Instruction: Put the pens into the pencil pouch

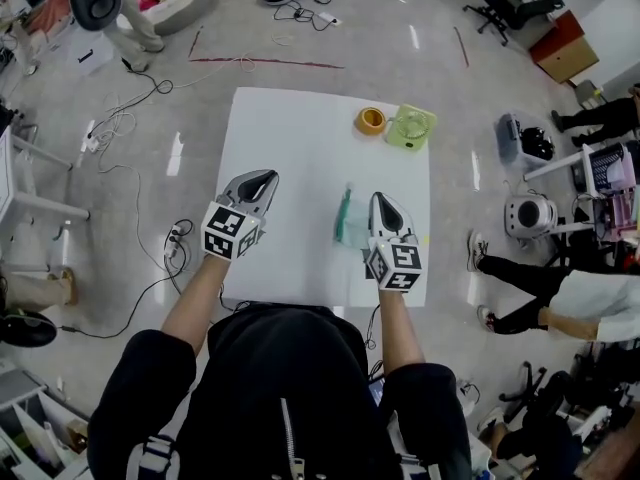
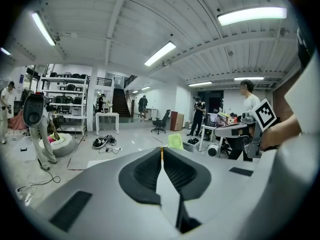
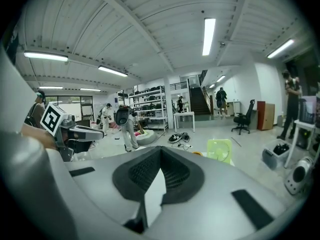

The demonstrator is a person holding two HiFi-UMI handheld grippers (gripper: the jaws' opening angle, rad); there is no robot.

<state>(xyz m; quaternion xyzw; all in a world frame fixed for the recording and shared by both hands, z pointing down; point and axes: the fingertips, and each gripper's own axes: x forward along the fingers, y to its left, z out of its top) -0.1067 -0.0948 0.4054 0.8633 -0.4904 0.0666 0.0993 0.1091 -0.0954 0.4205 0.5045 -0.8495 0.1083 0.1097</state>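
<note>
Head view — left gripper (image 1: 260,183) and right gripper (image 1: 384,206), jaws together; pouch (image 1: 346,220) on table (image 1: 300,128), just left of right gripper — long axis pointing away; pens unseen.

**Bright hall, bent edges**

Fluorescent tubes (image 2: 161,53) overhead flood the hall evenly, and their glare streaks the glossy floor (image 1: 413,36). Shadows fall soft. Fisheye distortion curves every view, corners go black, and the nearest surfaces in both gripper views blur.
</note>
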